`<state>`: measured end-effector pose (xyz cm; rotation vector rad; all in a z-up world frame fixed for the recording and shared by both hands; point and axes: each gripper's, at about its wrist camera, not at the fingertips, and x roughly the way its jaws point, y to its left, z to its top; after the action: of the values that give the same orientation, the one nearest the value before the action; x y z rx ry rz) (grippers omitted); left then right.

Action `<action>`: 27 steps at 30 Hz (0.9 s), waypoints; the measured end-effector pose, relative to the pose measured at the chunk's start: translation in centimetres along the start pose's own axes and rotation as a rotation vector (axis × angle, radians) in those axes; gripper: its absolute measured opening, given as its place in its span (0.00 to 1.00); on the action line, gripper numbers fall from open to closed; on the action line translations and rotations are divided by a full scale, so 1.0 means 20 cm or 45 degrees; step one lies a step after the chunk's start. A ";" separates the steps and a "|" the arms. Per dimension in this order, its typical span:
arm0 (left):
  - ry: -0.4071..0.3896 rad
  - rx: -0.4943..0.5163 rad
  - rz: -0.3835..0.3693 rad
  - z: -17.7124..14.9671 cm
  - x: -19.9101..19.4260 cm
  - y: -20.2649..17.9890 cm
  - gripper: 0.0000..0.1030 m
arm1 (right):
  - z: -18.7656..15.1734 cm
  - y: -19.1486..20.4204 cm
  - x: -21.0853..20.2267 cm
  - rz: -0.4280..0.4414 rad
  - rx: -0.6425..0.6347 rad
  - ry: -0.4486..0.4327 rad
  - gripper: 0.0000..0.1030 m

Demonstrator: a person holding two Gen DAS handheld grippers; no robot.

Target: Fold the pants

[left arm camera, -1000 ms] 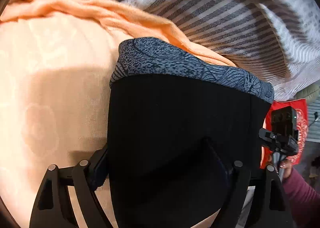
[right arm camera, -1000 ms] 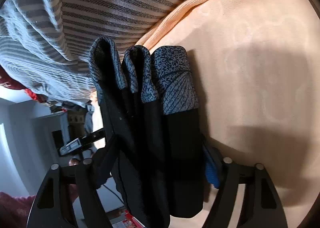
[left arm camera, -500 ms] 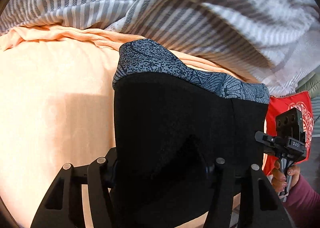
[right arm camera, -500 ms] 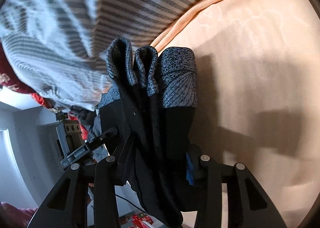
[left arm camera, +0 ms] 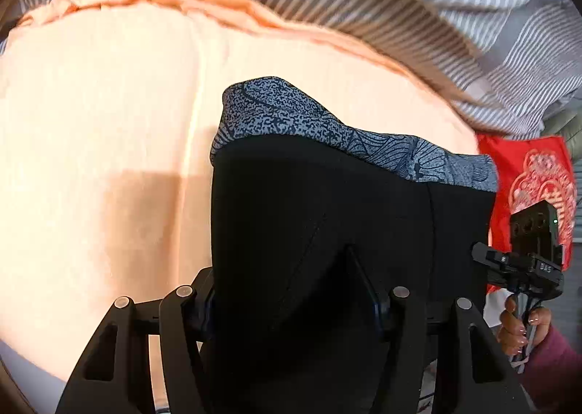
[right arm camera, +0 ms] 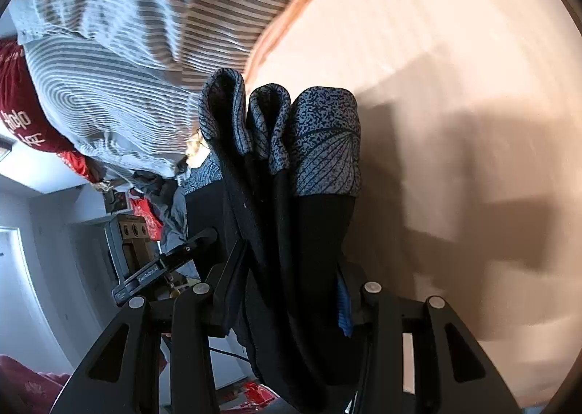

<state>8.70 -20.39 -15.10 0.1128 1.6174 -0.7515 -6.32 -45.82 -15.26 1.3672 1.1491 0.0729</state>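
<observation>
The pants (left arm camera: 327,214) are black with a grey-blue patterned band (left arm camera: 327,130), folded into several layers and hanging above a peach blanket (left arm camera: 109,123). My left gripper (left arm camera: 294,290) is shut on the left end of the bundle, its pads pressing the black cloth. My right gripper (right arm camera: 291,279) is shut on the other end, where three folded band edges (right arm camera: 323,137) stick out past the fingers. Each gripper shows in the other's view: the right gripper (left arm camera: 527,261) with a hand (left arm camera: 516,326) under it, and the left gripper (right arm camera: 145,261).
A grey-and-white striped duvet (left arm camera: 400,6) lies bunched along the far edge of the blanket. A red printed cloth (left arm camera: 527,166) hangs at the right. A dark red garment (right arm camera: 22,112) and a white wall (right arm camera: 36,268) lie off the bed's side.
Both grippers narrowed onto the pants, then rose and carried the bundle back from the striped duvet over the peach blanket.
</observation>
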 end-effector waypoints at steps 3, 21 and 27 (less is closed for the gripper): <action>0.018 0.017 0.020 -0.05 0.06 0.03 0.60 | -0.03 -0.05 0.01 -0.040 0.001 -0.012 0.44; -0.020 0.152 0.231 -0.25 -0.08 0.00 0.65 | -0.21 0.28 -0.12 -0.722 -0.129 -0.343 0.51; -0.064 0.172 0.291 -0.31 -0.14 -0.03 0.65 | -0.10 0.45 -0.11 -0.676 -0.223 -0.459 0.22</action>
<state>3.75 -16.69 -12.21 0.3674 1.4757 -0.6802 -3.76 -43.11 -6.51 0.8436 1.1303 -0.4293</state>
